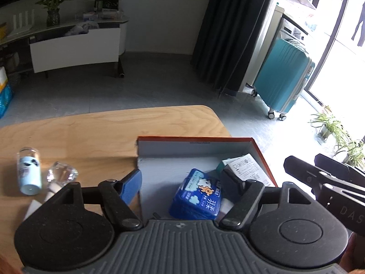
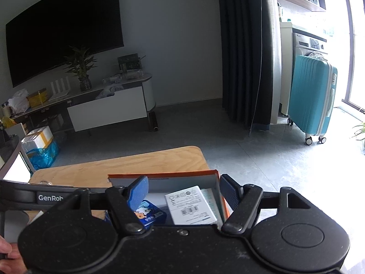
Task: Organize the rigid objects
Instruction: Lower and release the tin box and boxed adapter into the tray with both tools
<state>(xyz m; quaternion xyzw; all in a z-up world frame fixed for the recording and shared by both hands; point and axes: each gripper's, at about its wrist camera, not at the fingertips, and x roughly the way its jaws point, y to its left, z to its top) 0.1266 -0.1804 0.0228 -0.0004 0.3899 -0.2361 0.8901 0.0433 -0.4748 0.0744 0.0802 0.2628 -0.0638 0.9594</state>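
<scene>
Left wrist view: left tongs [image 1: 181, 182] angled downward over an orange-rimmed cardboard box [image 1: 262, 150] at the right end of a wooden desk [image 1: 91, 132]. Jaws spread wide, nothing pinched; blue-padded finger [image 1: 131, 186] above the box's left wall, dark ribbed finger [image 1: 231, 180] above the box interior. Blue tissue pack [image 1: 197, 196] lying loose on the box floor between and below the fingers, untouched. White barcode-labelled carton [image 1: 248, 167] leaning in the right part of the box, over a teal-edged item. On the desk left of the box: pale blue printed bottle with clear cap [image 1: 28, 171] lying on its side, faceted clear glass piece [image 1: 61, 174] just beside it. Right tool seen at the far right edge.

Right wrist view: right tongs [image 2: 183, 190] tilted moderately downward at the same box [image 2: 164, 174], from its near right side. Jaws spread, empty; blue finger [image 2: 139, 190] over the tissue pack [image 2: 148, 213], ribbed finger [image 2: 229, 190] outside the right wall. Carton [image 2: 190, 204] between the fingers, untouched. Fingertips of a hand [image 2: 9, 254] at lower left, on the left tool's handle.
</scene>
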